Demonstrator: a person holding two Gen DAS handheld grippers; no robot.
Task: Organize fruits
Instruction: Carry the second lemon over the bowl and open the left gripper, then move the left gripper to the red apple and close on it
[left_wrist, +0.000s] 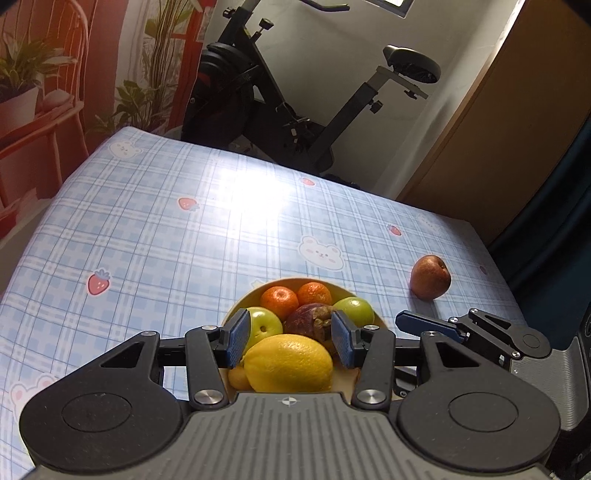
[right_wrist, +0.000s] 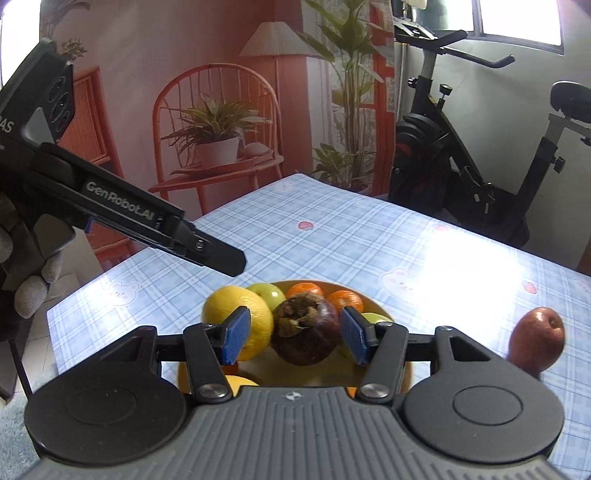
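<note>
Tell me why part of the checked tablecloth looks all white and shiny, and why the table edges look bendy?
In the left wrist view, window light bounces off the glossy tablecloth, washing the checks out to white. In the right wrist view the same glare sits right of the bowl, beside the red apple. Both views are fisheye, so straight table edges curve. Nothing else looks blurred.
</note>
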